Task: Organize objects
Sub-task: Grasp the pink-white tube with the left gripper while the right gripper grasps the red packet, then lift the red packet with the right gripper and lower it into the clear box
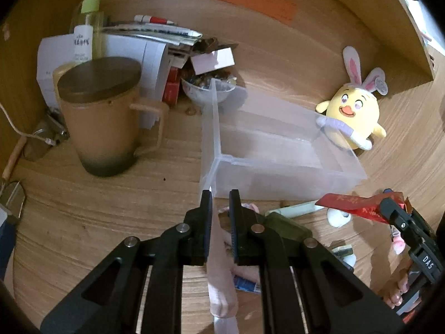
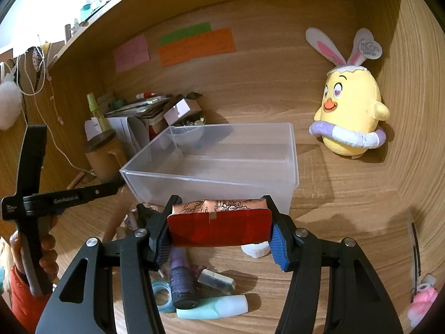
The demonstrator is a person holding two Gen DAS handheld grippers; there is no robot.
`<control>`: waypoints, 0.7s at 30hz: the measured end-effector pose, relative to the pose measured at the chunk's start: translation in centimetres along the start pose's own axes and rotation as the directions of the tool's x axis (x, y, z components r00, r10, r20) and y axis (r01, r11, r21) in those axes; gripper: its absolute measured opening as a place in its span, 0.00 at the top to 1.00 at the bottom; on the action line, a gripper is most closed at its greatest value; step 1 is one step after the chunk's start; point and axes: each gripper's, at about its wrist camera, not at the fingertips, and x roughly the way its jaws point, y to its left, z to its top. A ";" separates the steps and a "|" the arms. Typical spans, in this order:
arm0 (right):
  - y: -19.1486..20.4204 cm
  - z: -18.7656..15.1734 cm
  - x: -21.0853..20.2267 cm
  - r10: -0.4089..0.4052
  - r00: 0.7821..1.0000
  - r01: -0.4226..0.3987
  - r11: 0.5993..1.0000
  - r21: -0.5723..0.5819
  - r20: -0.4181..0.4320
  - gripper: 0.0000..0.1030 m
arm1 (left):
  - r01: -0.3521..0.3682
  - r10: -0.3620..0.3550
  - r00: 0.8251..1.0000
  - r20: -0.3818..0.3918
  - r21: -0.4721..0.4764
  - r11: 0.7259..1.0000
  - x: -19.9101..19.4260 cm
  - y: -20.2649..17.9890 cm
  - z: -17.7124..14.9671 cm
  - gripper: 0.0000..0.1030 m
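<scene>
A clear plastic box point(image 1: 281, 164) point(image 2: 222, 164) stands empty on the wooden desk. My right gripper point(image 2: 219, 229) is shut on a flat red packet point(image 2: 219, 231) with gold print, held just in front of the box's near wall; the packet shows in the left wrist view point(image 1: 353, 204). My left gripper point(image 1: 221, 203) is nearly shut on a thin pale pink strip point(image 1: 219, 272), close to the box's near left corner. Small items lie below: a dark purple bottle point(image 2: 182, 281), a mint tube point(image 2: 214, 307), a tape roll point(image 2: 162, 293).
A brown lidded mug point(image 1: 105, 119) stands left of the box, with papers, a spray bottle point(image 1: 90, 14) and a bowl of trinkets point(image 1: 208, 87) behind. A yellow chick plush point(image 2: 350, 105) sits at the right back corner. Wooden walls enclose the desk.
</scene>
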 end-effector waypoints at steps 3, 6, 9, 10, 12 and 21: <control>-0.1 -0.2 0.1 -0.001 1.000 0.001 1.000 -0.001 -0.007 0.48 | -0.013 0.013 0.999 -0.032 0.014 1.000 0.6 0.1 -0.7 0.90; -0.2 -0.2 0.1 -0.007 1.000 0.007 1.000 -0.005 -0.006 0.48 | -0.039 0.041 0.996 -0.076 0.026 0.999 1.2 0.4 -1.7 0.78; -0.3 -0.1 0.0 -0.010 1.000 0.010 1.000 -0.004 -0.003 0.48 | -0.053 0.053 0.994 -0.099 0.010 0.999 1.3 1.1 -3.0 0.48; -0.4 0.0 0.0 -0.010 1.000 0.010 1.000 -0.003 -0.001 0.48 | -0.058 0.058 0.993 -0.098 0.002 0.998 1.1 1.2 -3.4 0.41; -0.6 0.2 -0.1 -0.019 1.000 0.019 1.000 -0.005 0.005 0.48 | -0.075 0.075 0.993 -0.091 0.005 0.997 0.7 1.3 -4.2 0.39; -1.0 2.1 -1.1 -0.038 0.998 0.039 0.999 -0.007 0.056 0.48 | -0.118 0.126 0.986 -0.107 0.075 0.990 0.6 0.4 -6.4 0.33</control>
